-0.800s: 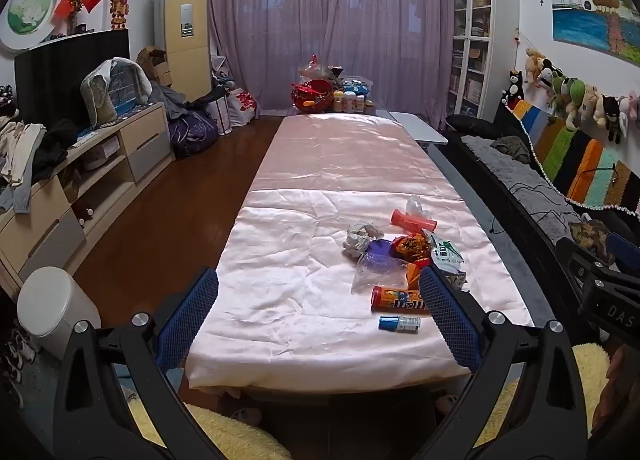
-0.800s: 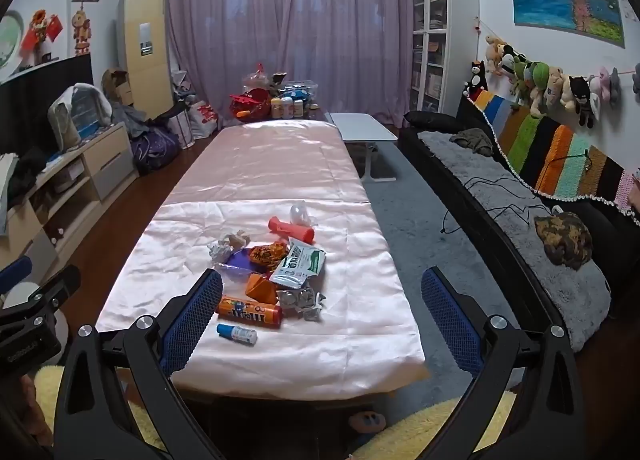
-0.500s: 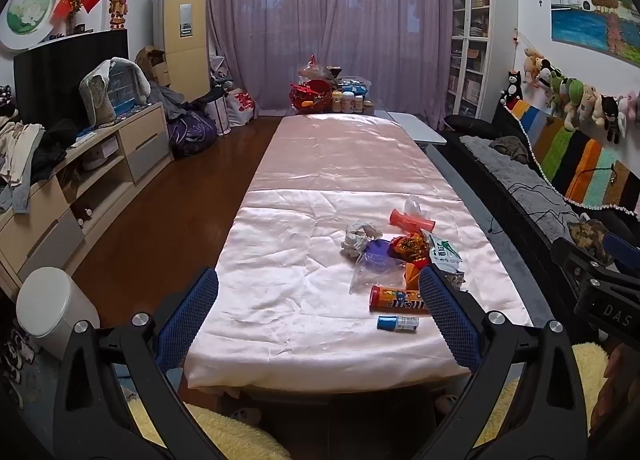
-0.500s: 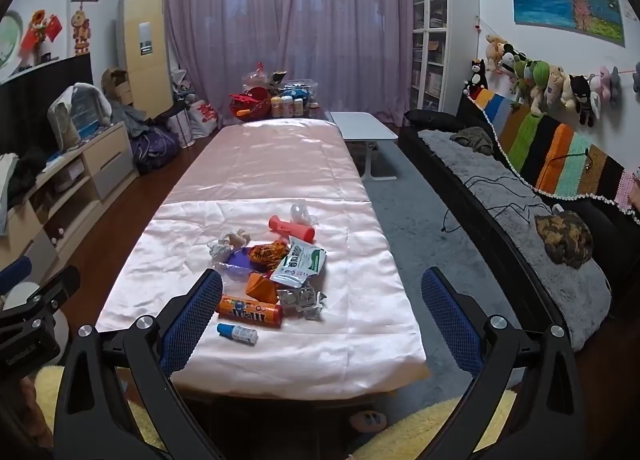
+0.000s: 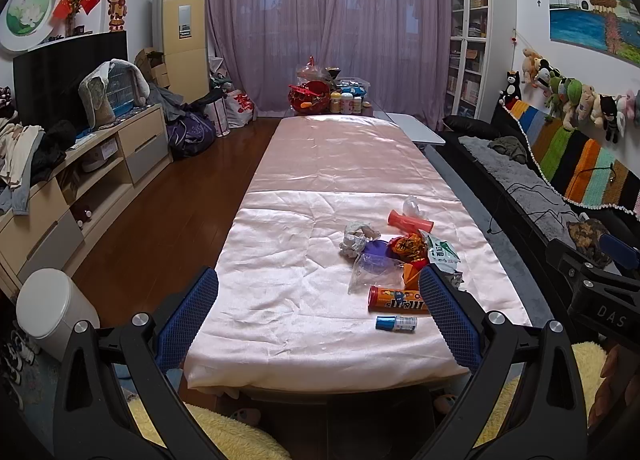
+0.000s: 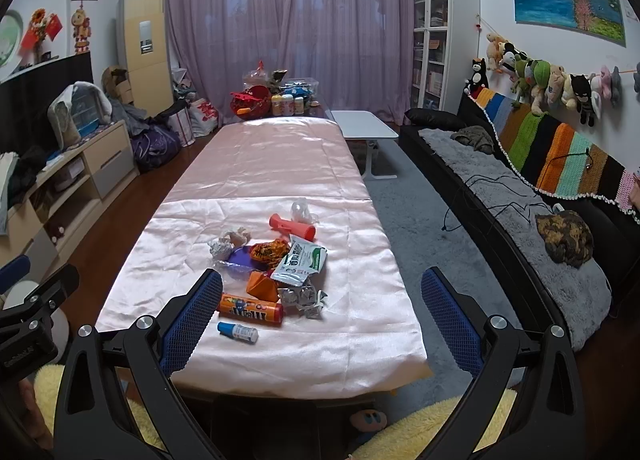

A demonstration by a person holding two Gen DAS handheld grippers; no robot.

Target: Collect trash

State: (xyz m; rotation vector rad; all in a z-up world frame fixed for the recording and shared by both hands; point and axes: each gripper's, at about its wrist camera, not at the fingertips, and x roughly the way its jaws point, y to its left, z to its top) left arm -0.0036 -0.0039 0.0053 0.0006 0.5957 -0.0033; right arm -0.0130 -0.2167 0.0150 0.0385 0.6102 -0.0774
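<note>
Nothing is collected yet. From left to right: the white round bin (image 5: pixel 52 306) stands on the floor, the left gripper (image 5: pixel 318 310) hangs with fingers released and empty, and the trash pile (image 6: pixel 272 264) — orange candy tube (image 6: pixel 250 307), small blue-capped bottle (image 6: pixel 238 332), wrappers — lies on the pink satin-covered table (image 6: pixel 260 164). The right gripper (image 6: pixel 322 314) is also spread wide. Compared with the earlier frame, almost nothing differs — both grippers hover as before.
</note>
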